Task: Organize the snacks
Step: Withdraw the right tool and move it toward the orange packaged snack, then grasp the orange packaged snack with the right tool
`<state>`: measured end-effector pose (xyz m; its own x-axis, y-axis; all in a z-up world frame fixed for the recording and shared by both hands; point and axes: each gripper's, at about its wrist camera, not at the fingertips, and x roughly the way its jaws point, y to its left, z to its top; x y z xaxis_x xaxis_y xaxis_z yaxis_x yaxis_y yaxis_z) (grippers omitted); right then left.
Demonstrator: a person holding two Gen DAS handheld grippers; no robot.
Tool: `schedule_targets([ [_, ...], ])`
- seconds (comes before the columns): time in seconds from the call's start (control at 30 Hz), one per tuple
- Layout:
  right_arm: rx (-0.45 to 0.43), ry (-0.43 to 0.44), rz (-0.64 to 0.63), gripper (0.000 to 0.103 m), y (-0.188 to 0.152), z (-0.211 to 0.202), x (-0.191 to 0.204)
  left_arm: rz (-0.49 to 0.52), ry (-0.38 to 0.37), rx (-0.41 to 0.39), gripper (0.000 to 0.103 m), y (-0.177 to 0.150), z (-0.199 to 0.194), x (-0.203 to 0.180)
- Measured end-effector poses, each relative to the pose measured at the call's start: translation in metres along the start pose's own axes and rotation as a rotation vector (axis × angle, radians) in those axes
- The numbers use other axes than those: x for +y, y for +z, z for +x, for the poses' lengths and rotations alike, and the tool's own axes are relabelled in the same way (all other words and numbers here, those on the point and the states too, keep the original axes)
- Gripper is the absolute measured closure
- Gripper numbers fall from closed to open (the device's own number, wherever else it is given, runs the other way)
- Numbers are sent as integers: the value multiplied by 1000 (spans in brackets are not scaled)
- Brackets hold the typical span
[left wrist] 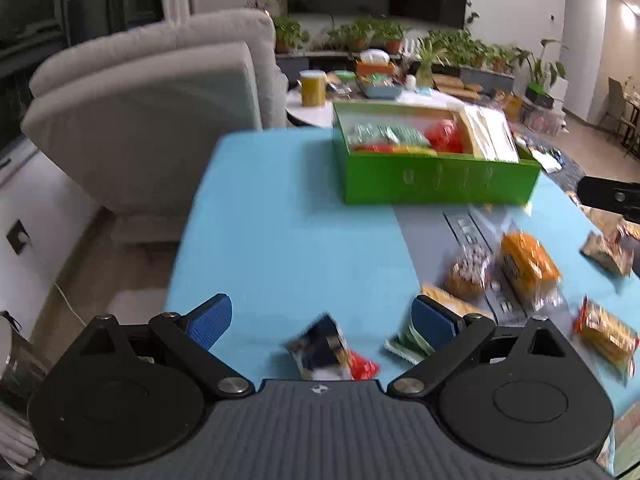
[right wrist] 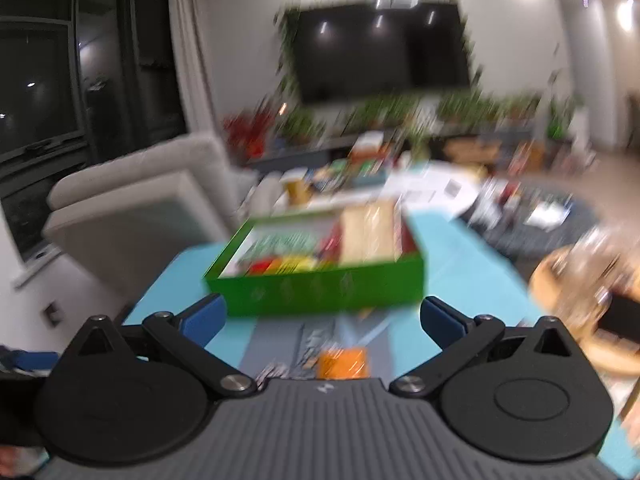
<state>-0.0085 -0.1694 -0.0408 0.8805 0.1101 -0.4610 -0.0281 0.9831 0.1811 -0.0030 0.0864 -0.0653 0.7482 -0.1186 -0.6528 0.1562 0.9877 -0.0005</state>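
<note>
A green box (left wrist: 436,184) (right wrist: 320,288) with several snack packets inside stands at the far side of the blue-covered table (left wrist: 280,220). Loose snacks lie to the right: an orange packet (left wrist: 528,268), a bag of nuts (left wrist: 468,272), a yellow-red packet (left wrist: 606,338) and a green-white packet (left wrist: 404,346). My left gripper (left wrist: 324,320) is open wide, just above a dark blue packet (left wrist: 324,346) that lies between its fingers without touching the pads. My right gripper (right wrist: 322,318) is open with nothing between its fingers. It points at the box, with the orange packet (right wrist: 344,362) below it. The right wrist view is blurred.
A beige sofa (left wrist: 152,100) stands left of the table. Behind the box is a white coffee table (left wrist: 304,114) with a yellow canister (left wrist: 313,88). Potted plants and a dark TV (right wrist: 380,52) line the back wall. A grey strip (left wrist: 424,248) runs across the blue cloth.
</note>
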Motion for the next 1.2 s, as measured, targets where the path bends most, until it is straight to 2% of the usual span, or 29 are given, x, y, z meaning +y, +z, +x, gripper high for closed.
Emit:
schedule_targets([
  [0.13,67,-84,-53,39,-10,20,0,-11,19,48,6,-9,15,-3],
  [0.3,156,-132,-51,39,-19,39,-10,-22,24,75,6,-15,26,-2],
  [0.47,193,-133,-60,39,-28,47,-8,-35,18,95,7,-18,34,0],
  [0.63,230,-140,-74,39,-33,59,-2,-45,0,116,17,-20,41,5],
  [0.77,262,-158,-79,39,-38,68,-1,-52,1,136,20,-20,49,6],
  [0.8,271,-159,-77,39,-39,70,-1,-56,-1,140,24,-21,50,6],
  [0.97,288,-164,-78,39,-41,74,-1,-40,11,131,26,-20,52,5],
  [1.03,300,-162,-80,39,-41,77,-1,-32,9,125,31,-20,52,4],
  [1.2,339,-128,-60,39,-43,83,-1,-24,8,121,33,-20,52,4],
])
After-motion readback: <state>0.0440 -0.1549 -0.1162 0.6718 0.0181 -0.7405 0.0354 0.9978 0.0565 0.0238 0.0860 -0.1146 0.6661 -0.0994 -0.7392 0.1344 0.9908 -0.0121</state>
